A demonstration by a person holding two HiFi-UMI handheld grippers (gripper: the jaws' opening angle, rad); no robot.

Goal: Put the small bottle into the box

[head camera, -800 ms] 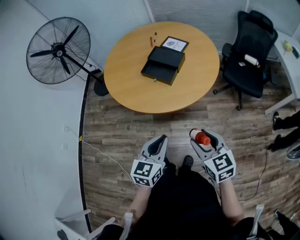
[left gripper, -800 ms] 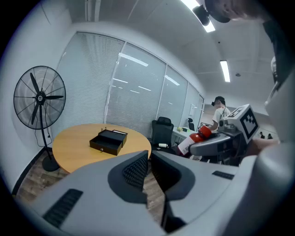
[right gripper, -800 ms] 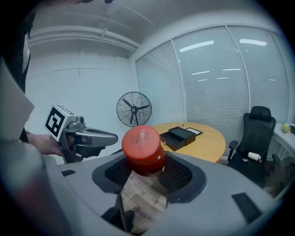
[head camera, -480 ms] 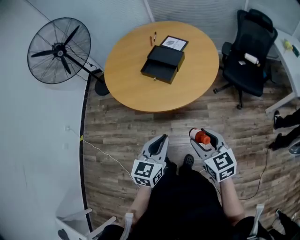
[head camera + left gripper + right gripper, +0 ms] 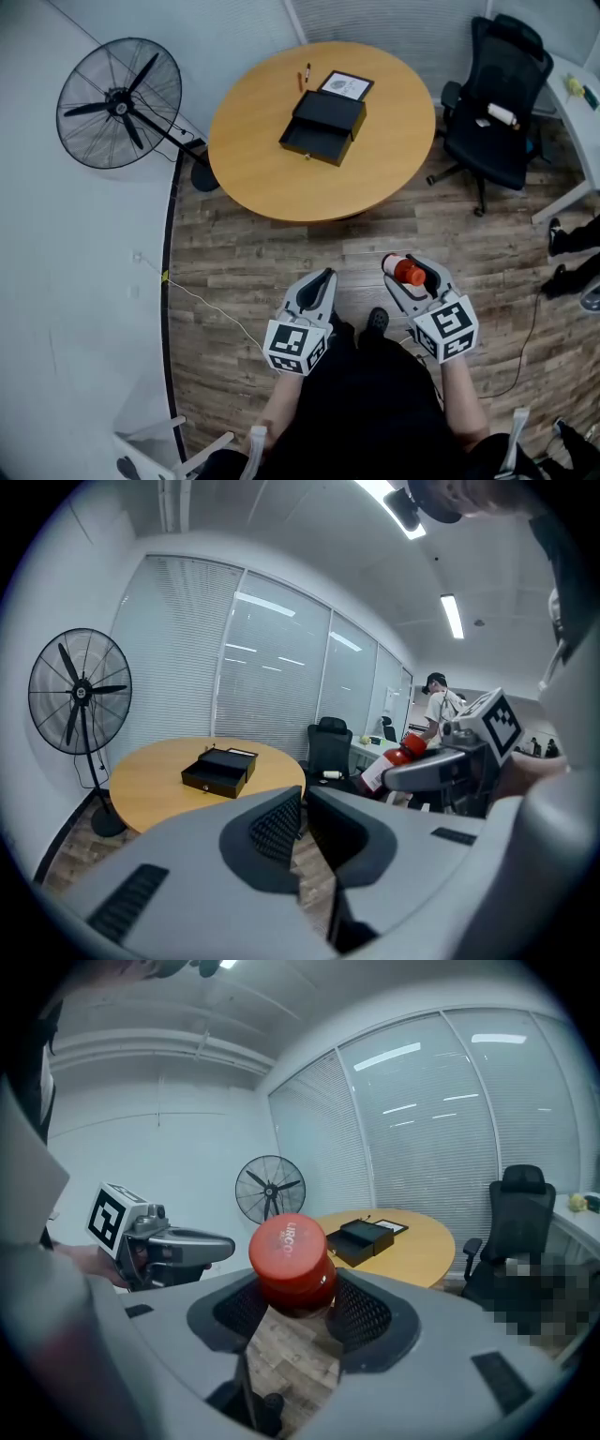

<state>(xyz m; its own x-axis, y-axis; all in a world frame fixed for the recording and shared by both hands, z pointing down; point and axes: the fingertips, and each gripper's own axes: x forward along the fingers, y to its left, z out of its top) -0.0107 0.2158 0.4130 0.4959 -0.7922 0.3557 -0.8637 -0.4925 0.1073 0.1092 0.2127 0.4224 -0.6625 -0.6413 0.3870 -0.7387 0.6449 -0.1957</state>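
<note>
One small bottle [image 5: 289, 1262] clamped betw. right gripper [image 5: 413, 278] fingers; box [image 5: 323, 127] on table [image 5: 370, 178].

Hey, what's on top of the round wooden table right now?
The table holds a black box, a black-framed white card beside it, and two small pen-like items. The box's inside is too dark to read, so any contents stay unseen.

In the right gripper view only the red cap of the small bottle [image 5: 289, 1251] shows; its body is hidden down between the jaws of the right gripper [image 5: 298, 1309]. Two thin things [image 5: 305, 75] by the far edge of the table [image 5: 262, 178] are too small to name, as is the white thing [image 5: 500, 114] on the chair [image 5: 487, 155]. The dark inside of the box [image 5: 323, 127] shows no detail. The right edge cuts off a desk [image 5: 579, 122] and a shoe [image 5: 591, 298]
</note>
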